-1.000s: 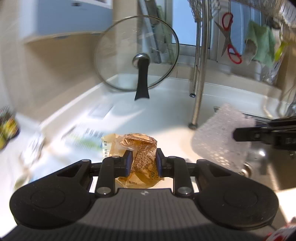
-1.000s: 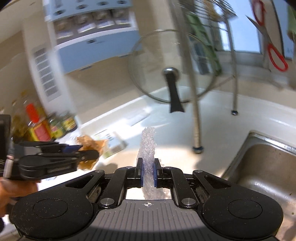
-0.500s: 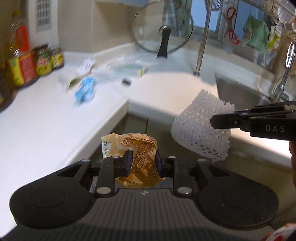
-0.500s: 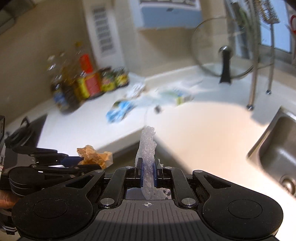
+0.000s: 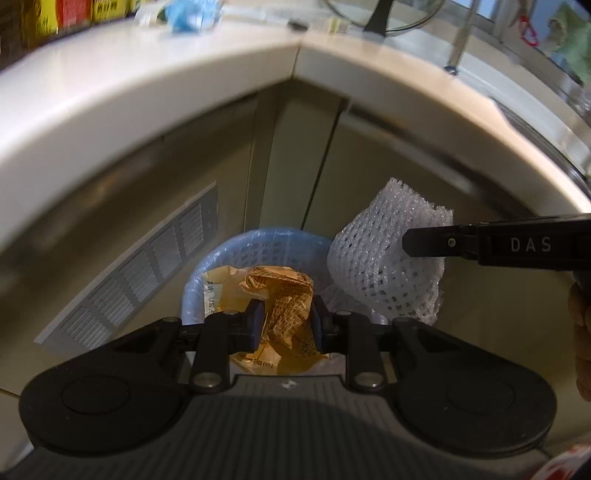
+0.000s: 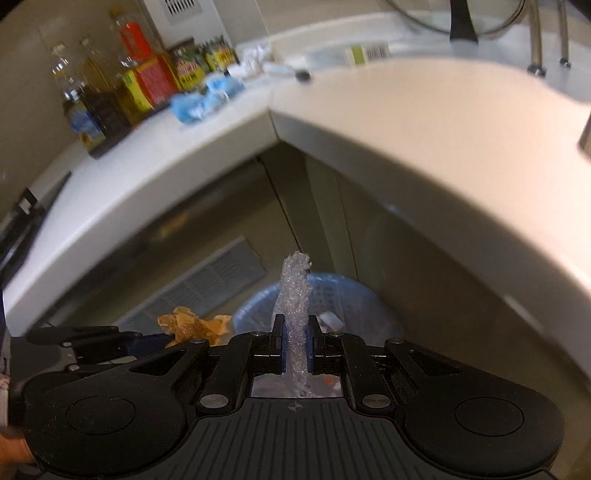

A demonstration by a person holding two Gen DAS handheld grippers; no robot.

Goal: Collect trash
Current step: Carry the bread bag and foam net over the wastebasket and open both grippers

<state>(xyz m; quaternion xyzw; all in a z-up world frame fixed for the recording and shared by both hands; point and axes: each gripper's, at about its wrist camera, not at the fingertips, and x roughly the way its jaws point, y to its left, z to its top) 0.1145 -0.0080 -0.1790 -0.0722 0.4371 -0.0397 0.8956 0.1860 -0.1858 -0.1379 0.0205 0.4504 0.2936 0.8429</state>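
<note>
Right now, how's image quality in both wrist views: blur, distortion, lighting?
Left wrist: wrapper and foam net sharp; counter edge bowed by fisheye, its clutter smeared; cabinet below dim. Right wrist: bottles motion-blurred, bin soft and shaded, net between the gripper fingers crisp.

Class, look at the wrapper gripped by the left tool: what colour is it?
The wrapper is orange-brown with dark print; the left wrist view shows it best.

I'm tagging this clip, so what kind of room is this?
Most likely a home kitchen: a corner countertop with condiment bottles, a glass pot lid behind, and a lined bin on the floor below.
</note>
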